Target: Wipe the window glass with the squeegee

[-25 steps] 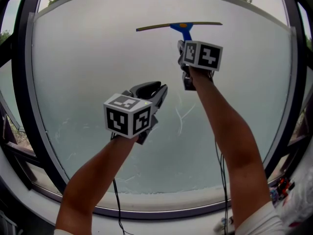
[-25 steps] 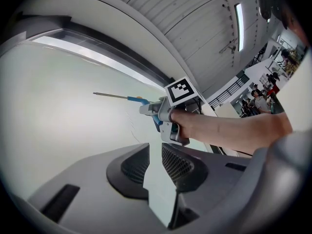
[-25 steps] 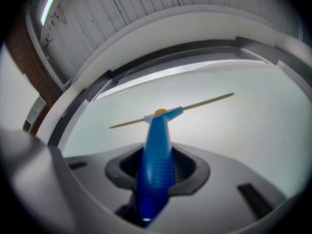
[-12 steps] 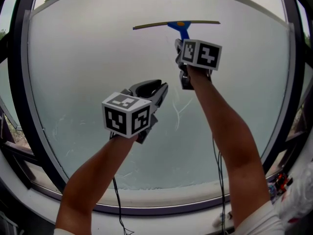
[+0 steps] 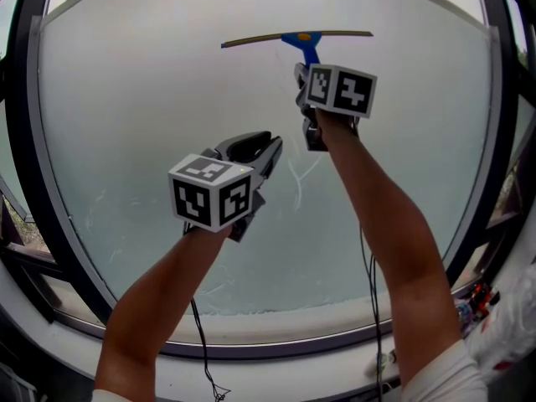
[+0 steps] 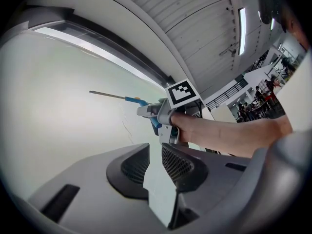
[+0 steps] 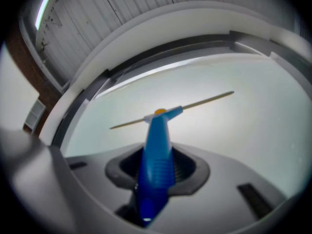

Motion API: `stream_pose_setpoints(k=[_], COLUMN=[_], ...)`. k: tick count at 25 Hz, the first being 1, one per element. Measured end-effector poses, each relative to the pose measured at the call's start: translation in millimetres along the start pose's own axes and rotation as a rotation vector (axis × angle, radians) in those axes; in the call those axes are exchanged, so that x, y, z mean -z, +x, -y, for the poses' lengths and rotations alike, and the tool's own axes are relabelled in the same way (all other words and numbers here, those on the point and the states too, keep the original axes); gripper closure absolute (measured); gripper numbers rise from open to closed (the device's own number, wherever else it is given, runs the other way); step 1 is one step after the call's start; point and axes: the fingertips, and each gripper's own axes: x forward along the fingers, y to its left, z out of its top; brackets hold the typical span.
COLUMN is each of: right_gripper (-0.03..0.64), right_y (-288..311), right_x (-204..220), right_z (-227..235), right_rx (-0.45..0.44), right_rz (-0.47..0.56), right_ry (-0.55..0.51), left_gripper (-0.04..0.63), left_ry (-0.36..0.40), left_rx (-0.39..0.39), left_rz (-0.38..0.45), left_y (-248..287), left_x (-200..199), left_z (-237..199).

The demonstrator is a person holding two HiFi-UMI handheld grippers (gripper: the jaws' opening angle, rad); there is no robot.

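The window glass fills the head view; it is rigid and fragile, and calls for even pressure. The squeegee sits toward 12 o'clock on the pane. It looks light, with a stiff blue handle and a thin blade, and is best held low on the handle. The right gripper is clamped there. The left gripper, at 7 o'clock from it, has its jaws slightly parted and holds nothing. I cannot tell whether the blade touches the glass, and the handle's end is hidden.
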Motion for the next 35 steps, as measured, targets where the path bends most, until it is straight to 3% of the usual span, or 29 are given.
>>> stream_pose_setpoints(k=[35], right_gripper=[0.480], right_y=[-36], right_x=[70], right_z=[10], right_rx=[0.048], right_rz=[-0.046], right_ry=[0.077], left_gripper=[0.494], left_ry=[-0.064], left_rx=[0.025], left_rz=[-0.060], left_y=[-12], left_x=[45], left_z=[15])
